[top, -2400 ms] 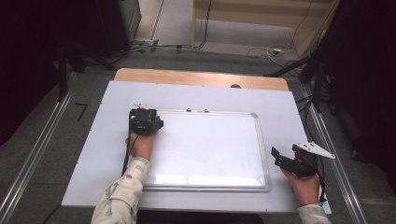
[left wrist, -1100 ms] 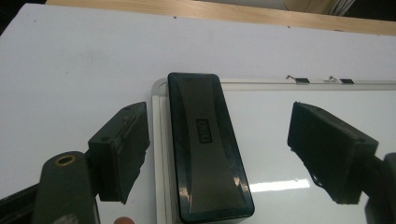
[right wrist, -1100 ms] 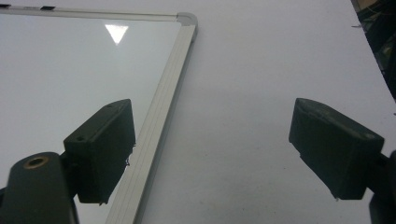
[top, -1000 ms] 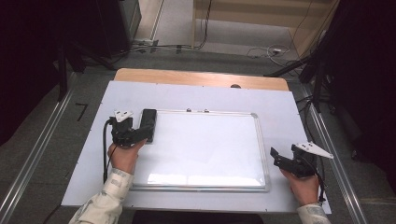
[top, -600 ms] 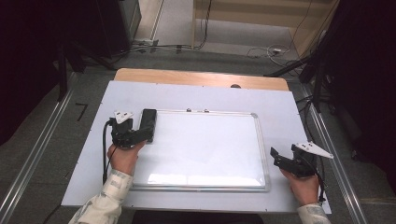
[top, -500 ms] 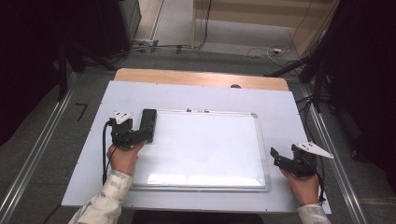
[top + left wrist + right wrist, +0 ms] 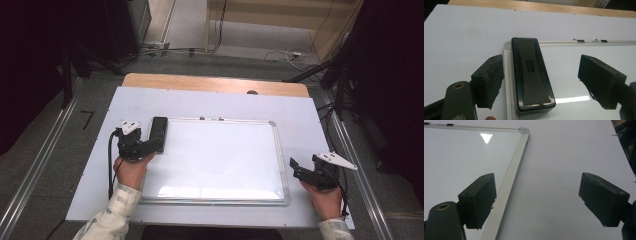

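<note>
- White table (image 7: 300, 107) carries a framed whiteboard (image 7: 220, 155).
- Right gripper (image 7: 296, 168) hovers by the board's right edge, fingers released and empty.
- Left gripper (image 7: 152, 142) fingers straddle the black eraser (image 7: 531, 72) on the board's far left corner, released, pads not touching it.

Bare whiteboard (image 7: 220, 155) right of eraser (image 7: 158, 134)

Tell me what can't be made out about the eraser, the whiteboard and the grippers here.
- Eraser: label in the left gripper view too small to read; underside hidden against the whiteboard.
- Whiteboard: near edge cut off by the bottom of both gripper views.
- Clips on the board's far edge: too small in the high view.
- Right gripper: jaw gap hidden by its body in the high view.
</note>
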### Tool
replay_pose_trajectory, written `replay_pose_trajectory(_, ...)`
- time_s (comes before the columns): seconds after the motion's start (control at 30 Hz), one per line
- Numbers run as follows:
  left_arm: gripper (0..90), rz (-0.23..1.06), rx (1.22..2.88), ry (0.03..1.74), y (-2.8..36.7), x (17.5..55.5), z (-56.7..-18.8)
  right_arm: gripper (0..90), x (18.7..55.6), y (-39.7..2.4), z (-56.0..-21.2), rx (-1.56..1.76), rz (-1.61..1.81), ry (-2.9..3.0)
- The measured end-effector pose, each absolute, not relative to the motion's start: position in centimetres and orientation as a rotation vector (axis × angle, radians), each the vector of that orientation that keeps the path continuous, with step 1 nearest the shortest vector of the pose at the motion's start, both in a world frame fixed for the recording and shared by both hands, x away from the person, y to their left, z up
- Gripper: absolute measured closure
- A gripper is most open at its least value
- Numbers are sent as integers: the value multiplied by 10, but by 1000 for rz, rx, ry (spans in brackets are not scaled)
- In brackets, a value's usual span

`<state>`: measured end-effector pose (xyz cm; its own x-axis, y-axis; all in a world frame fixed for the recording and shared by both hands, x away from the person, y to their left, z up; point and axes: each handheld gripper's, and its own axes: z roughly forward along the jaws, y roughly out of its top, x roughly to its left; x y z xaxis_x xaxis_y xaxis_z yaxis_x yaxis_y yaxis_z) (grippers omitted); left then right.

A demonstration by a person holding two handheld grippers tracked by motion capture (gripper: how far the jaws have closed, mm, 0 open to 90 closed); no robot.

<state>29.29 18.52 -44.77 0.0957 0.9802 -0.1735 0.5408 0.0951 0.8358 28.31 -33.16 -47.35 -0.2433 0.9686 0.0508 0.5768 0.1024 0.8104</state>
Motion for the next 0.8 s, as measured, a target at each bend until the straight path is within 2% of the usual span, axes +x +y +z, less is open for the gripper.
replay_pose_trajectory(0.8, 200, 690, 1565, 1542, 197, 281, -454, 132, 283, -332, -471, 1499, 1013, 1871)
